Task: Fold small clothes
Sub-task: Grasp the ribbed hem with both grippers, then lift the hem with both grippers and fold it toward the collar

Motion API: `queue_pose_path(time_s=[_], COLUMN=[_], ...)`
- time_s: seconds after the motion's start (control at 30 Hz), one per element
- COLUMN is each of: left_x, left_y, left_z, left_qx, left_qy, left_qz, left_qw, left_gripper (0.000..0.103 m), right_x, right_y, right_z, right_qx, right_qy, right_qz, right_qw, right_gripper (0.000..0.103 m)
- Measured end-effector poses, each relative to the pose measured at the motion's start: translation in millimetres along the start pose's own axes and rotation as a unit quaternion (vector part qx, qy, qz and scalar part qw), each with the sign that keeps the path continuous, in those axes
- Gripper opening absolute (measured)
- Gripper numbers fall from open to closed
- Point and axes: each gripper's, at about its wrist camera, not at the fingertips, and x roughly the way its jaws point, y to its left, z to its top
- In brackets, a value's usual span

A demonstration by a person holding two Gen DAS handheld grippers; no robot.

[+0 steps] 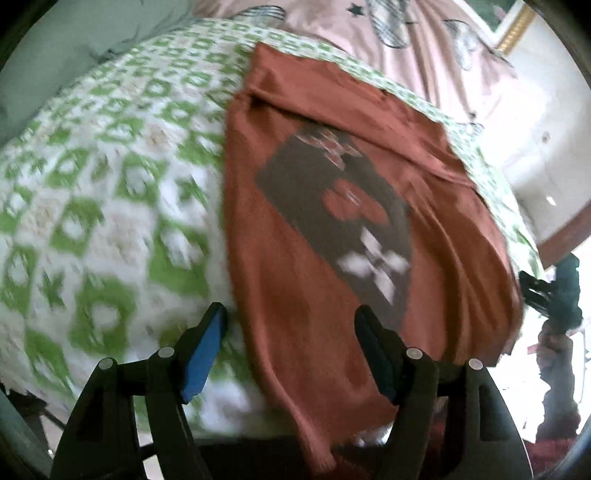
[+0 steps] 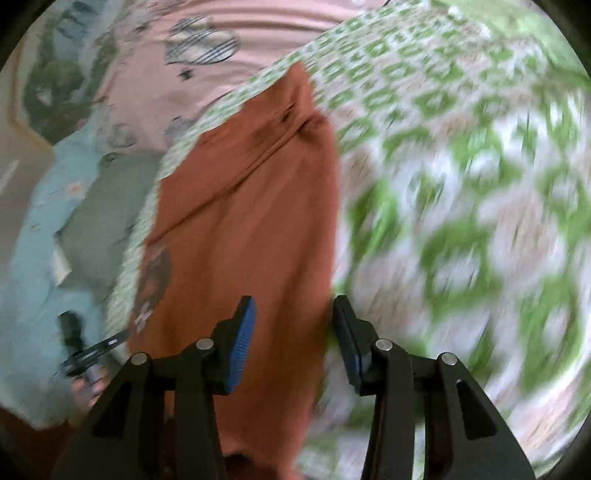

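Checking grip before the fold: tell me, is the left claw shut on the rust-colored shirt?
No. The left claw is open, its fingers spread apart above the rust-colored shirt, gripping no cloth.

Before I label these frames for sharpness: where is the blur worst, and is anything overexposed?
Left wrist view: the green-patterned cover is smeared, the shirt print soft, the left gripper sharp, and the lower right corner blown out. Right wrist view: heavier streaking across the cover on the right; the right gripper stays crisp.

We see a home bedroom, green-and-white patterned bedspread [image 1: 110, 192] filling the frame, pink printed sheet [image 1: 406, 37] along the top, gilt picture frame [image 1: 517, 27] upper right
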Motion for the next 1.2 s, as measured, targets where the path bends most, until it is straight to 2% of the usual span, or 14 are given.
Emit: queue_pose_path(time_s=[0.17, 0.37, 0.4, 0.43, 0.47, 0.5, 0.53, 0.67, 0.8, 0.9, 0.97, 1.03, 1.13, 1.2], left_x=[-7.6, -9.3, -9.0, -7.9, -7.0, -7.3, -7.4, -27.0, -21.6, -12.7, -8.0, -3.0, 3.2, 5.4], left_y=[-6.4, -6.7, -7.5, -8.4, -9.0, -9.5, -6.6, 7.1, 24.0, 27.3, 23.8, 14.7, 0.5, -7.4], left_z=[-26.6, -37.6, -39.1, -39.0, -37.4, -37.7, -35.1, -39.1, -44.8, -48.1, -51.2, -55.2, -56.0, -55.6], left_qx=[0.015, 0.026, 0.028, 0.032, 0.038, 0.043, 0.044, 0.031, 0.002, -0.017, -0.015, -0.003, 0.029, 0.046], left_qy=[-0.001, 0.008, 0.007, 0.005, 0.001, -0.003, -0.004, -0.030, -0.010, 0.013, 0.024, 0.031, 0.028, 0.023], left_qz=[-0.037, -0.054, -0.052, -0.042, -0.030, -0.019, -0.016, -0.023, -0.045, -0.062, -0.067, -0.074, -0.064, -0.057], left_qw=[0.9992, 0.9982, 0.9982, 0.9986, 0.9988, 0.9989, 0.9989, 0.9988, 0.9989, 0.9979, 0.9973, 0.9968, 0.9971, 0.9970], left_gripper=[0.070, 0.068, 0.067, 0.057, 0.033, 0.018, 0.006, 0.003, 0.004, 0.020, 0.046, 0.054, 0.052, 0.015], right_x=[-3.0, 0.3, 1.1, 2.7, 3.3, 1.3, -3.2, -29.3, -22.1, -13.8, -11.2, -11.8, -10.4, -9.3], right_y=[6.0, -1.0, -3.1, -5.6, -7.6, -10.9, -13.5, -22.6, -21.3, -18.5, -19.8, -21.0, -19.7, -19.0], right_z=[-34.2, -41.1, -39.7, -39.5, -39.8, -40.2, -40.2, -43.1, -42.4, -41.1, -42.7, -44.5, -47.8, -50.0], right_qx=[-0.012, 0.008, 0.012, 0.019, 0.022, 0.025, 0.029, 0.035, 0.021, 0.015, 0.014, 0.009, 0.002, 0.000], right_qy=[0.013, -0.005, -0.010, -0.012, -0.015, -0.020, -0.028, -0.062, -0.041, -0.025, -0.016, -0.014, -0.009, -0.011], right_qz=[0.063, 0.101, 0.103, 0.103, 0.097, 0.094, 0.097, 0.120, 0.102, 0.090, 0.091, 0.097, 0.099, 0.103], right_qw=[0.998, 0.995, 0.995, 0.994, 0.995, 0.995, 0.995, 0.990, 0.994, 0.996, 0.996, 0.995, 0.995, 0.995], right_gripper=[0.045, 0.045, 0.040, 0.028, 0.019, 0.008, 0.007, 0.005, 0.006, 0.010, 0.015, 0.021, 0.021, 0.021])
